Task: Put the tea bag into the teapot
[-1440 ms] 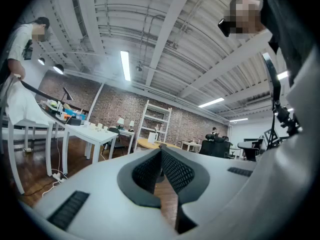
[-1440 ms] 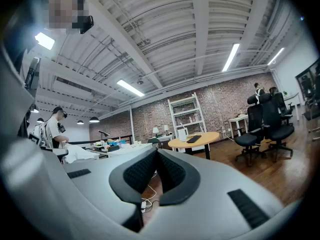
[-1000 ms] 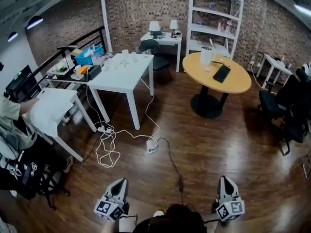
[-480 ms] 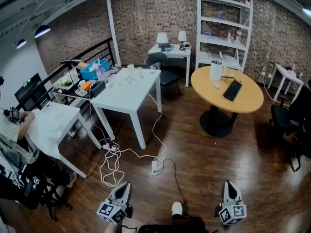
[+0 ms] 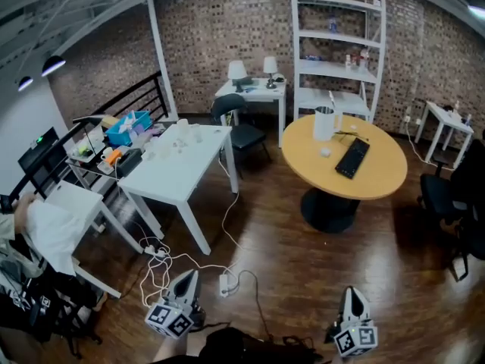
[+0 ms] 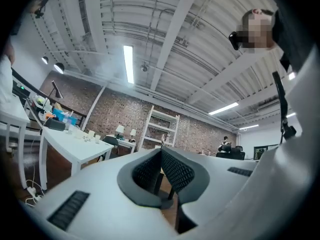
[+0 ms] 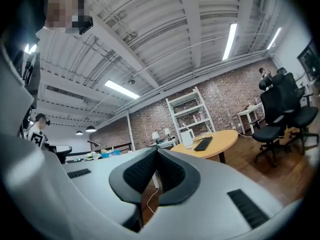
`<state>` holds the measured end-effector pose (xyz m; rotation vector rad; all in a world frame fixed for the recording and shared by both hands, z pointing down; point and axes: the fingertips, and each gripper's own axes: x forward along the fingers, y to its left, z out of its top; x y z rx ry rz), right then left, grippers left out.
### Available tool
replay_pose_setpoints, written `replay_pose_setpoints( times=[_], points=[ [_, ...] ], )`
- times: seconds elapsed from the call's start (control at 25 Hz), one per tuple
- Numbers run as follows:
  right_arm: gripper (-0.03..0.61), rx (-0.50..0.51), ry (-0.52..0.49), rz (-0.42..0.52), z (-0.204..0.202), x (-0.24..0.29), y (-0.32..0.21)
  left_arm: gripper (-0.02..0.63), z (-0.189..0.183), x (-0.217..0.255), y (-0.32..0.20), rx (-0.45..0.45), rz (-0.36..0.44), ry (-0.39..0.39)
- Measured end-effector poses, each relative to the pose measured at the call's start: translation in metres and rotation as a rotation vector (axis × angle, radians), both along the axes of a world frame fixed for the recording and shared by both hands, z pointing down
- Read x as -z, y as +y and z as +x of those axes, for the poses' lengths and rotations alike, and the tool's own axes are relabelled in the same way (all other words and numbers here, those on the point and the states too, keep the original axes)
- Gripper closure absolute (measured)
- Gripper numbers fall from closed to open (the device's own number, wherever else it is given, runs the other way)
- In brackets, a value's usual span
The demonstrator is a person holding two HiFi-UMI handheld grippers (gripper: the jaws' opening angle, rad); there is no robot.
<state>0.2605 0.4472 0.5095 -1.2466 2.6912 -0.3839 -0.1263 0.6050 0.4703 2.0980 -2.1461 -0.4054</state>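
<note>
Near the wooden floor (image 5: 288,237), left hand-held gripper (image 5: 187,279) and right hand-held gripper (image 5: 353,294) each hold jaws pressed together, empty.

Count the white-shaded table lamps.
2: the left lamp and right lamp, side by side on the white desk by the brick wall; more may be hidden.

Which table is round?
The yellow-brown table on the right, with the black keyboard on it. The others, like the long table left of it, are white with straight edges.
</note>
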Motion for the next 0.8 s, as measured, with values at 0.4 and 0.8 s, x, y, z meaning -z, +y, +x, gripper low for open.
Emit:
replay_pose_setpoints(
  times=[0.4, 0.8],
  points=[
    [0.571, -0.136, -0.031, -0.082, 0.037, -0.032, -0.084, 0.614, -0.012, -0.005, -0.138, -0.090, -0.041, -0.050],
    [0.571, -0.223, 0.064, 0.068, -0.002, 0.022, -0.270, 0.614, -0.044, -0.010, -0.356, -0.277, 0.025, -0.030]
  ],
)
